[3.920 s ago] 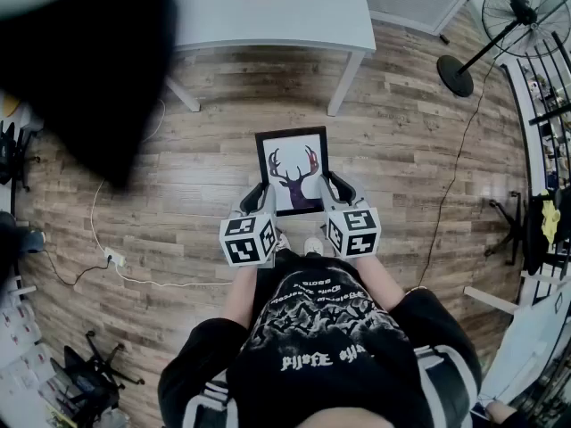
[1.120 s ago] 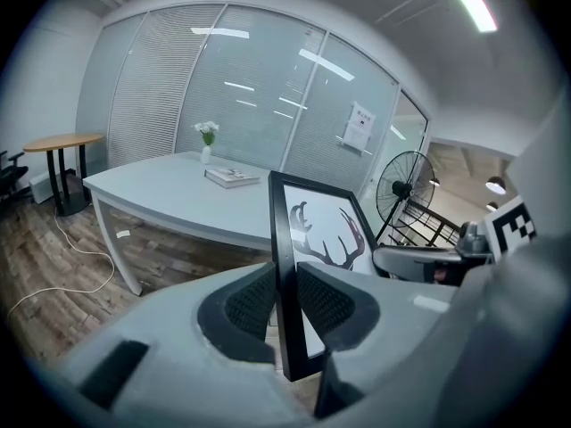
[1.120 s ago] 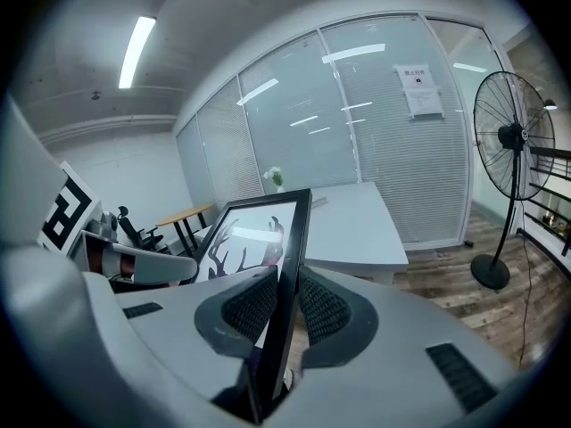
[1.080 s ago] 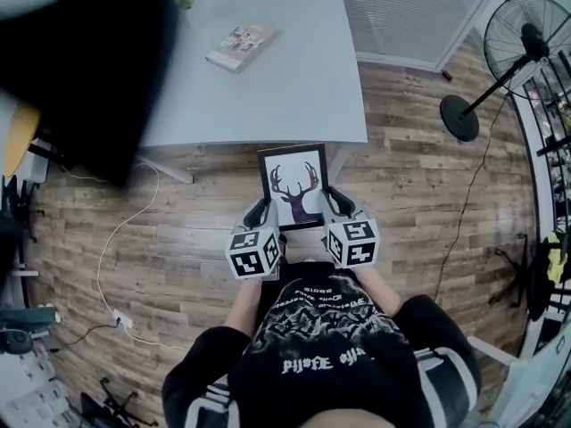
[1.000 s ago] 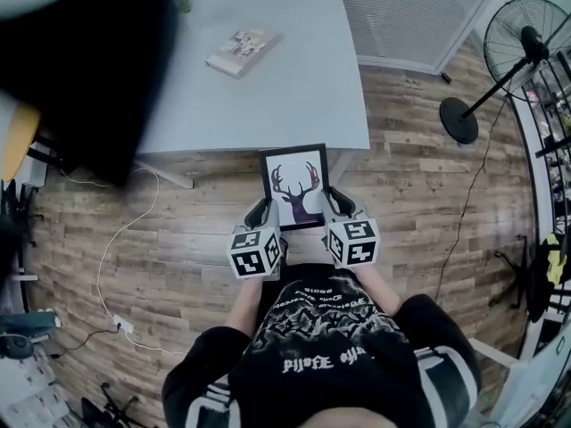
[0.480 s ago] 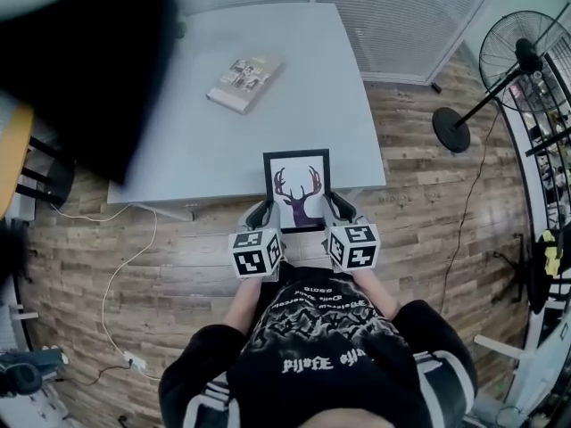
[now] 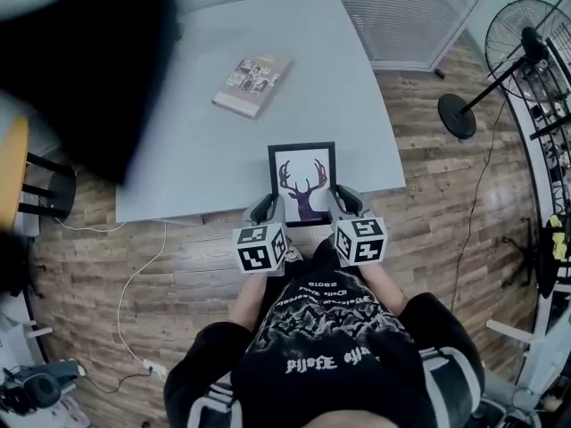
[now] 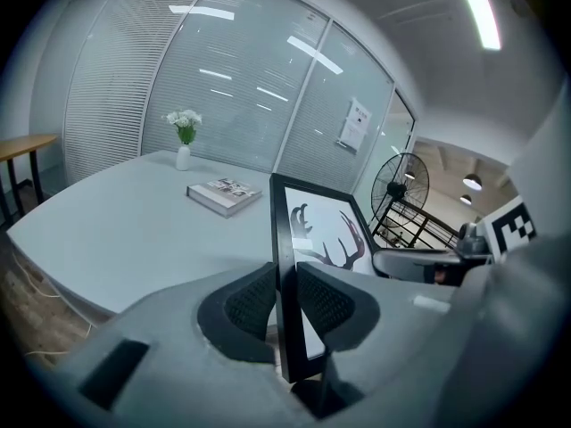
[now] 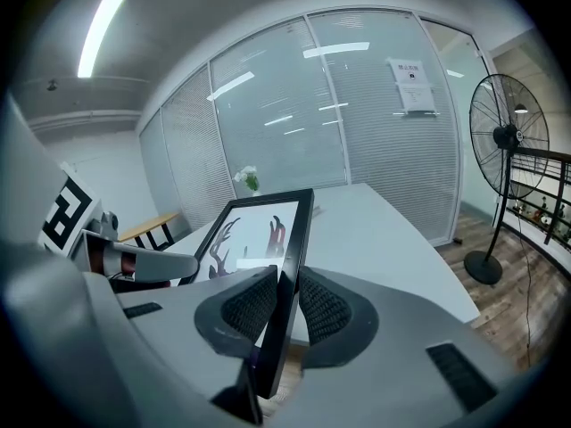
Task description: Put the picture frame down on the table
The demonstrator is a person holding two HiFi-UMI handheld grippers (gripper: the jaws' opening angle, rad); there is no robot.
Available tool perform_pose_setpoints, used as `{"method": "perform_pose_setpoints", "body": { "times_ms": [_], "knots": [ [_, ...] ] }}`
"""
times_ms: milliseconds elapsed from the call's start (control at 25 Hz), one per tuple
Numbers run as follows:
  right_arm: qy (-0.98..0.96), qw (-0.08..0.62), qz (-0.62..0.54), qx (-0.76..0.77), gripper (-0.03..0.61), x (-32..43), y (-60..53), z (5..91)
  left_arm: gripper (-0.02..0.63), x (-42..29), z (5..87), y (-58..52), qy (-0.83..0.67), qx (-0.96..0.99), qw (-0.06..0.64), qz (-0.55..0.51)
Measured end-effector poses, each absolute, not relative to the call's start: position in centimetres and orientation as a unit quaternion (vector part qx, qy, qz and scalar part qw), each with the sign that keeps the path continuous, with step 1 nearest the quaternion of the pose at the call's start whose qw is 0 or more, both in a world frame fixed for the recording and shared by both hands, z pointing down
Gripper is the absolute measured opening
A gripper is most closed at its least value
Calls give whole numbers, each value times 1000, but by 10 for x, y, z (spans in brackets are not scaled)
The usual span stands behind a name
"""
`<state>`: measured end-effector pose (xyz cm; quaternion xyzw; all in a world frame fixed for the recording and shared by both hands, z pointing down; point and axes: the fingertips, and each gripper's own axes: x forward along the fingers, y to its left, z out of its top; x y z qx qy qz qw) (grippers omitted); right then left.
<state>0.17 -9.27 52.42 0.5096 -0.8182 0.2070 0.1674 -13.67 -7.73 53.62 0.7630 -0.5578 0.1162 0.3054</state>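
Jaws tight on picture frame (image 7: pixel 303 178); left gripper (image 8: pixel 285 294) and right gripper (image 9: pixel 285 303) parallel, tilted down.

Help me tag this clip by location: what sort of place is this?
Probably an office meeting room: glass partition walls with slatted blinds, a large pale grey table with a small vase of white flowers, and a black pedestal fan on the wood-plank floor.

Black-framed deer picture frame (image 7: pixel 302 184), over table edge (image 7: pixel 178 208)
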Motion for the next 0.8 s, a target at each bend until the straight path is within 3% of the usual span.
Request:
{"method": "perform_pose_setpoints", "body": {
  "times_ms": [800],
  "knots": [
    [-836,183,206,474,74,19,-213,518,84,-118,534,-186,-583,735,327,114]
  ]
}}
